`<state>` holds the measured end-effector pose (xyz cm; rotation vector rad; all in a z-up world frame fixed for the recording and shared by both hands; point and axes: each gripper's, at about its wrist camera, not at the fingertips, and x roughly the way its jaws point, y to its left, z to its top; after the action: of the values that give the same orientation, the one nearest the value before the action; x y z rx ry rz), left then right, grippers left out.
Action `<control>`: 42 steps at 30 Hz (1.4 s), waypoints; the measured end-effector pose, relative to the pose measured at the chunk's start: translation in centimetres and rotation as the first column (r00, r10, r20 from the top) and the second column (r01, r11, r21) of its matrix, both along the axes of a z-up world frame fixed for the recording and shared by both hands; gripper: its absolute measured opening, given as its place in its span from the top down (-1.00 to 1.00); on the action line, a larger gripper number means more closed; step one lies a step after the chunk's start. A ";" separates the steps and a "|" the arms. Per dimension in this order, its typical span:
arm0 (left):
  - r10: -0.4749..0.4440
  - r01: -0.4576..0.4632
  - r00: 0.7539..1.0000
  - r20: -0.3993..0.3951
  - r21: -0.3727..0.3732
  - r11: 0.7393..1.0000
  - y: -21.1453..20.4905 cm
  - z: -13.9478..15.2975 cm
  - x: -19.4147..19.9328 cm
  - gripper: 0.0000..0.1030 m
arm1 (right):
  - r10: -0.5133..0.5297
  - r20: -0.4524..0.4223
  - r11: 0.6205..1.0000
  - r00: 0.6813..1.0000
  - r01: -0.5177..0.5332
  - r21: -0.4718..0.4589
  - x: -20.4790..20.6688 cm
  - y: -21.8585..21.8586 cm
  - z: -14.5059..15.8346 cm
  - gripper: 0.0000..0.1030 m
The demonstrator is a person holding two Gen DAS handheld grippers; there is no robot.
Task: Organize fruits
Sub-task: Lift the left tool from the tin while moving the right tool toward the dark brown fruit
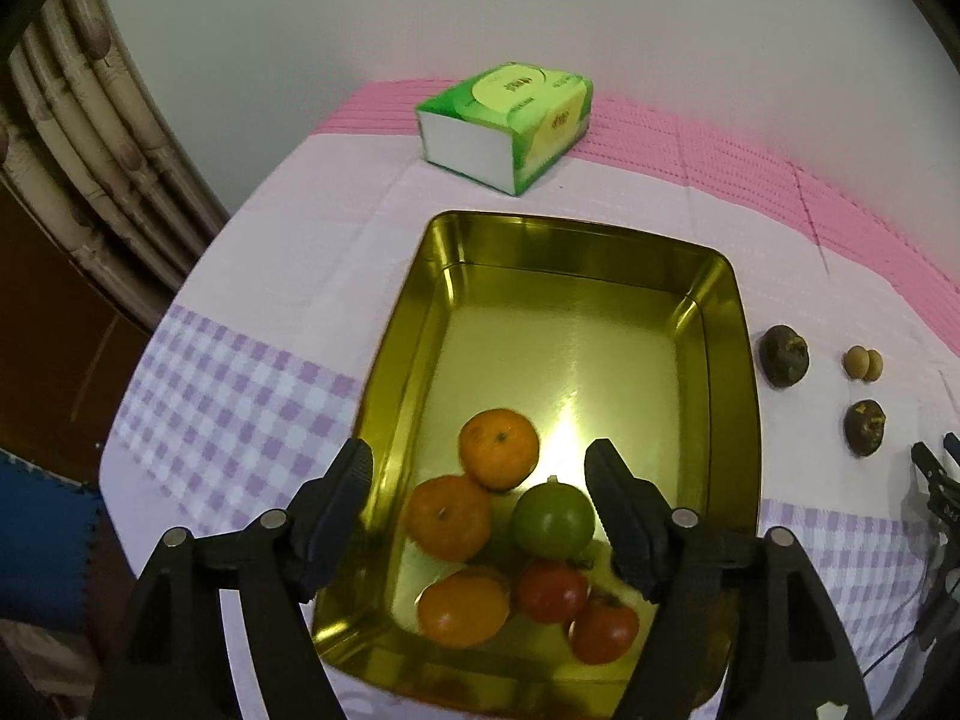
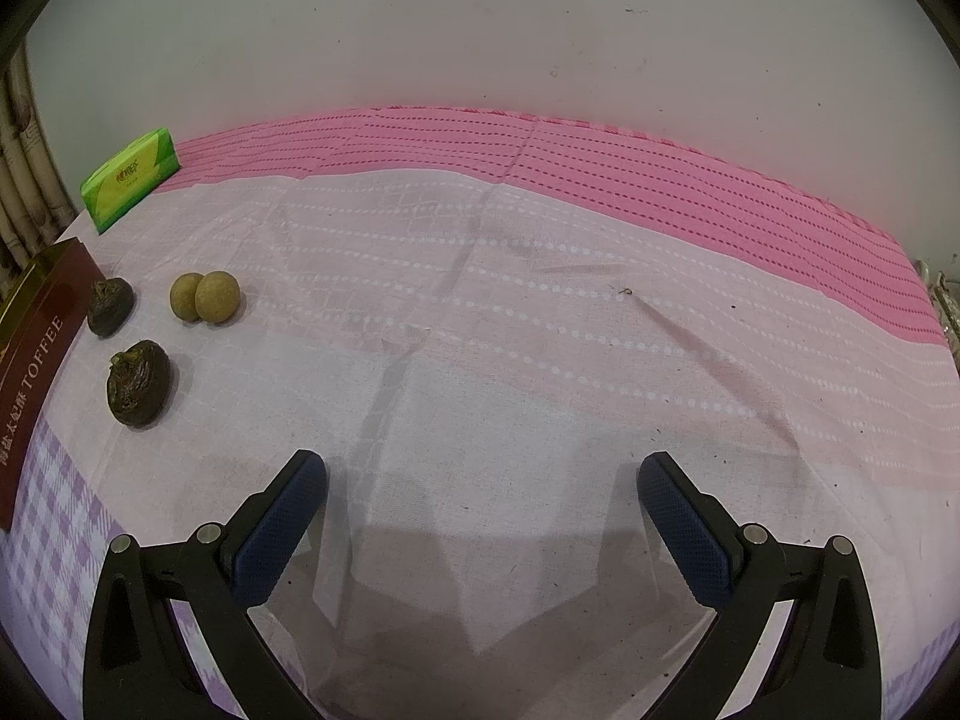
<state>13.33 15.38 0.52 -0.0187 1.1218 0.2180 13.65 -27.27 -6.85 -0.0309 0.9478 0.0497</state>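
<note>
My left gripper [image 1: 480, 468] hangs over the near end of the gold tin [image 1: 576, 252], jaws apart, nothing between the pads, so I read this as a drop just finished. Six fruits sit bunched at the tin's near end: two oranges [image 1: 499, 449], a green fruit [image 1: 553, 519], an orange-yellow one [image 1: 463, 609], two red ones [image 1: 552, 591]. The far half of the tin is bare.

My right gripper [image 2: 482, 480] hovers over bare tablecloth [image 2: 540, 360], jaws wide, holding nothing.

Still out on the cloth, right of the tin: two dark wrinkled fruits [image 2: 138, 383], the far one just beside the tin wall, and a pair of small tan round fruits [image 2: 205, 296] touching each other, further right. The green tissue pack [image 1: 507, 126] at the far edge is not part of it.

Next move, my guess: the right gripper swings left to the near dark fruit, closes around it, carries it into the tin's free far half. It's small and lumpy, so center the pads; the tan pair may roll if nudged
</note>
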 end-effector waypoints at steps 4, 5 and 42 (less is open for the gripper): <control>0.005 -0.005 1.000 0.006 -0.012 1.000 1.0 0.6 -1.4 -0.37 | -0.001 -0.021 1.000 1.000 0.001 -0.001 0.3 0.0 0.1 -1.00; 0.008 -0.008 1.000 0.012 -0.012 1.000 1.2 0.8 -1.9 -0.37 | 0.000 -0.027 1.000 1.000 0.000 0.000 0.4 0.0 0.2 -1.00; 0.155 -0.149 0.984 0.083 -0.068 0.986 6.5 1.2 -6.7 -0.76 | 0.183 -0.041 0.983 0.982 -0.183 -0.019 1.0 14.6 2.7 -0.63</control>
<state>6.68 21.89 1.76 -0.1678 1.0398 0.3162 14.62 -12.63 -4.15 -0.1387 0.9821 0.2102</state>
